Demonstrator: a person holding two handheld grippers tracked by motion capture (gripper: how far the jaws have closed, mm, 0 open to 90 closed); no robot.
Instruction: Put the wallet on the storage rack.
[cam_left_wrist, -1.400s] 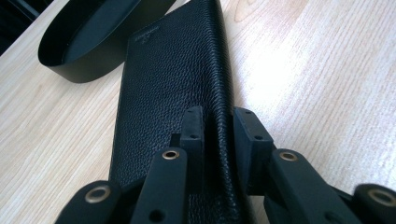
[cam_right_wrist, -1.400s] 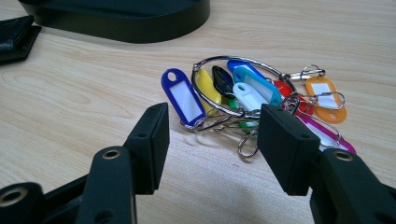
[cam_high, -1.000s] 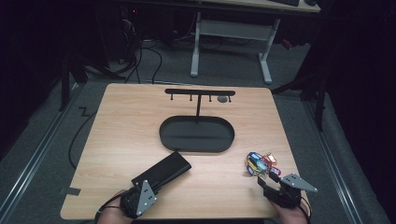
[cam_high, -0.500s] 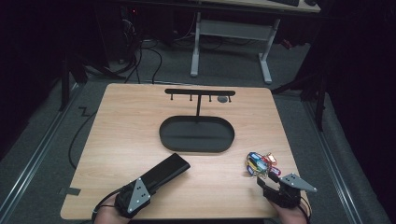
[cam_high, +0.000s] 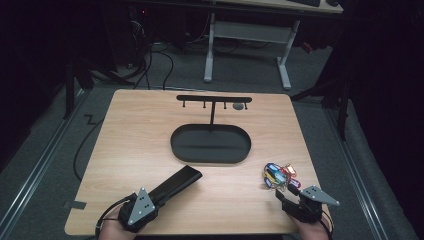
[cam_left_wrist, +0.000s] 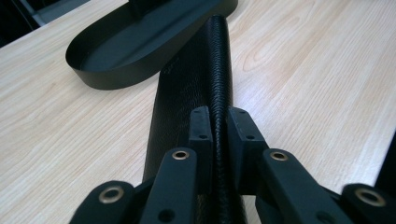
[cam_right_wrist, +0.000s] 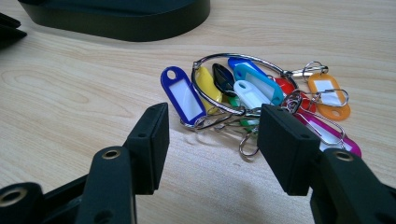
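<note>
Item: black leather case, flat on the table near the oval tray, edge pinched by left tool, jaws just closing. Lift pending. Right tool: wide, empty, short of key-tag bunch.

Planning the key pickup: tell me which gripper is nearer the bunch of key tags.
Right. The right gripper sits just short of the key tags; the left gripper is across the table, gripping the black case.

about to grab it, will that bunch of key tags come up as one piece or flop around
The bunch of key tags hangs on a wire ring with smaller split rings, so it would probably come up together but dangle loosely. The tags look like thin plastic, likely light. Pushed by the open right gripper, it would probably slide and spread rather than roll.
</note>
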